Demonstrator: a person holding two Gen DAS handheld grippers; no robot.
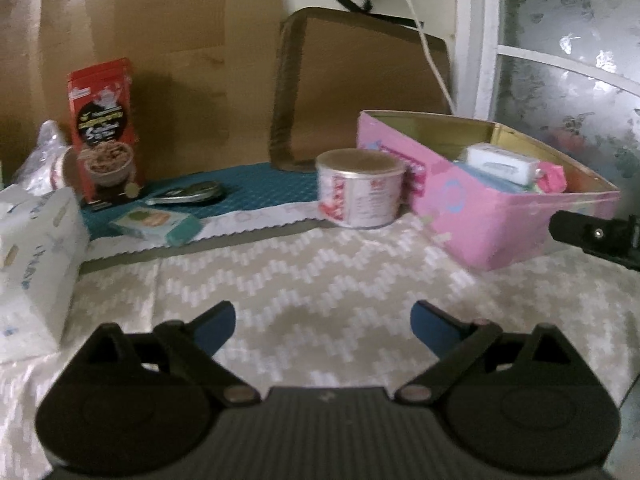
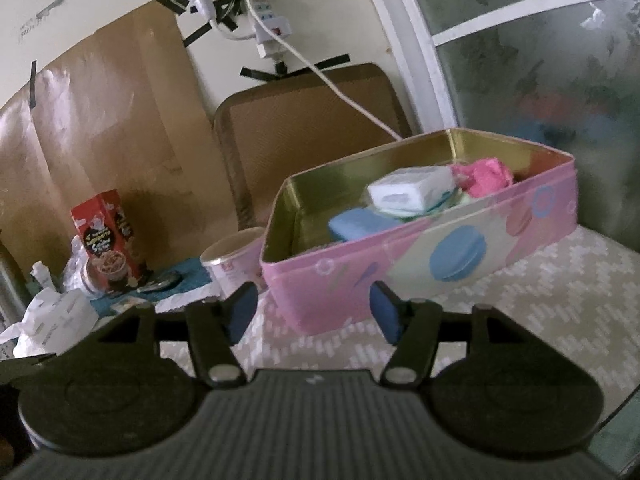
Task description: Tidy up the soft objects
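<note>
A pink tin box (image 1: pixel 500 220) (image 2: pixel 400 264) stands open on the patterned cloth. Inside lie a white tissue pack (image 2: pixel 412 192) (image 1: pixel 500 162), a pink soft bundle (image 2: pixel 486 176) (image 1: pixel 554 178) and a blue soft piece (image 2: pixel 360 224). My left gripper (image 1: pixel 322 328) is open over bare cloth, with nothing between its blue pads, well short of the box. My right gripper (image 2: pixel 314 310) is open too, just in front of the box's near wall, holding nothing. A large white tissue pack (image 1: pixel 36 264) (image 2: pixel 56 320) lies at the left. A small teal packet (image 1: pixel 156 224) rests on the blue mat.
A round white tub (image 1: pixel 360 188) (image 2: pixel 232 264) stands left of the box. A red cereal box (image 1: pixel 106 132) (image 2: pixel 110 236) and a crumpled plastic bag (image 1: pixel 44 156) stand at the back left. A brown padded board (image 1: pixel 360 92) leans on the wall. A frosted window (image 1: pixel 568 60) is at the right.
</note>
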